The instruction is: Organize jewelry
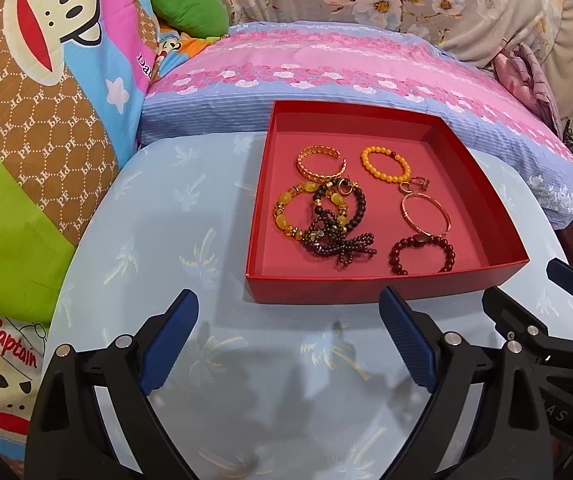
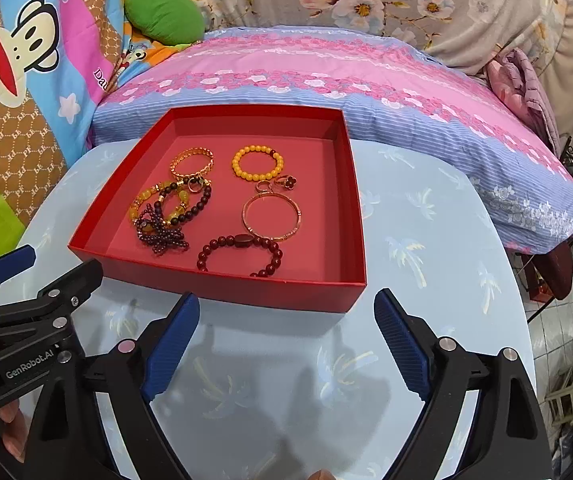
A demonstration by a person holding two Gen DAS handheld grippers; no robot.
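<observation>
Left gripper (image 1: 288,344) and right gripper (image 2: 286,344): both spread wide, holding nothing, over blue table (image 1: 166,208); red box (image 1: 386,290) beyond, containing bracelets: gold cuff (image 1: 320,162), orange beads (image 1: 384,166), dark red beads (image 1: 422,254).

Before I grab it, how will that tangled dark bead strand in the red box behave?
The dark bead strand lies in loose loops, so it will probably hang floppy and swing. It overlaps the yellow bead bracelet, so lifting may drag that along. Small round beads may slip between the pads; pinching a bunched section seems safer. Both tools are open, short of the red box.
</observation>
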